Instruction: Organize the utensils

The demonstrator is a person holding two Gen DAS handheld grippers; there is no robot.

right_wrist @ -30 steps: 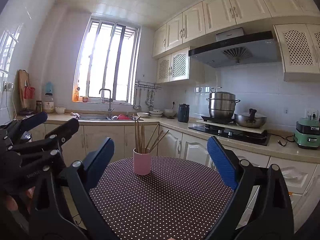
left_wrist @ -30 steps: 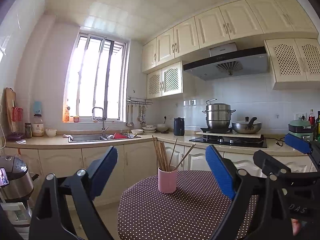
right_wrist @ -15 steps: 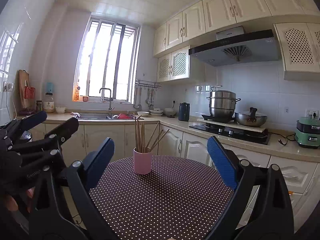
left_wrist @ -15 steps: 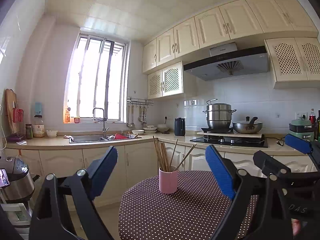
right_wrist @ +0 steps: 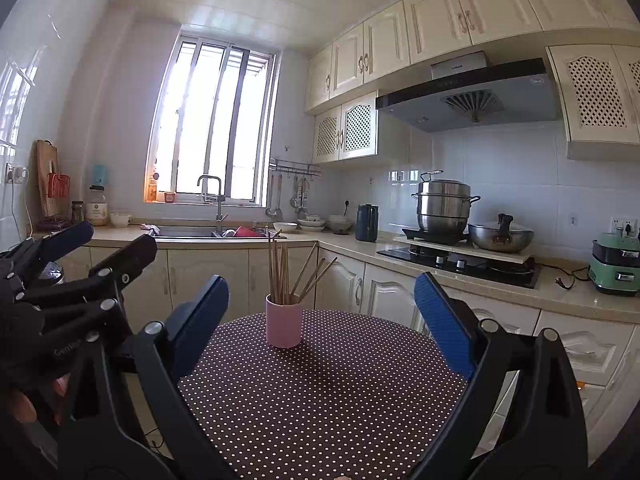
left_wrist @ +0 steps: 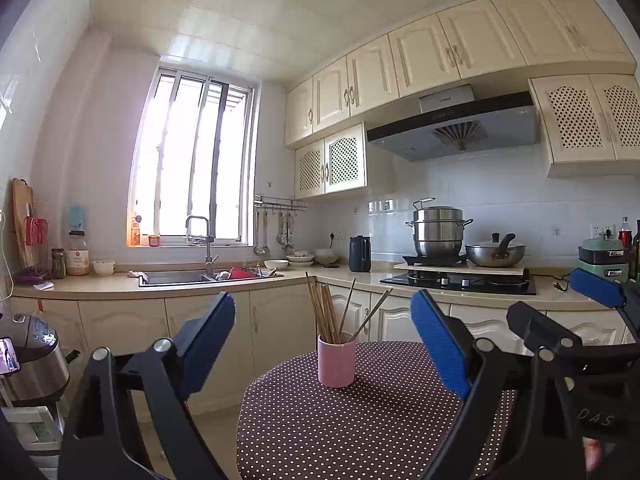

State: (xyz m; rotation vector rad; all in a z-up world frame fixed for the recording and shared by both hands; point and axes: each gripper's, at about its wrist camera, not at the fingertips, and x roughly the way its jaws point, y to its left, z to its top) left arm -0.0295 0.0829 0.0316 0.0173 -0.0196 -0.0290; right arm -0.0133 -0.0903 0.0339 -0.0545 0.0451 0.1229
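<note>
A pink cup (left_wrist: pixel 336 364) (right_wrist: pixel 283 326) holding several wooden chopsticks (left_wrist: pixel 326 312) (right_wrist: pixel 280 272) stands upright on a round table with a brown polka-dot cloth (left_wrist: pixel 360 432) (right_wrist: pixel 320 400). My left gripper (left_wrist: pixel 322 338) hovers level before the table, jaws wide open, nothing between them; it also shows at the left of the right wrist view (right_wrist: pixel 120 240). My right gripper (right_wrist: pixel 322 320) is open and empty too, level, facing the cup; its fingers (left_wrist: pixel 592 292) appear at the right edge of the left wrist view. Both grippers are well short of the cup.
Cream cabinets and a counter run behind the table, with a sink (left_wrist: pixel 180 278) under the window, a black kettle (left_wrist: pixel 359 254), a steel steamer pot (left_wrist: pixel 438 232) and a pan (left_wrist: pixel 496 254) on the stove. A rice cooker (left_wrist: pixel 32 360) stands low at left.
</note>
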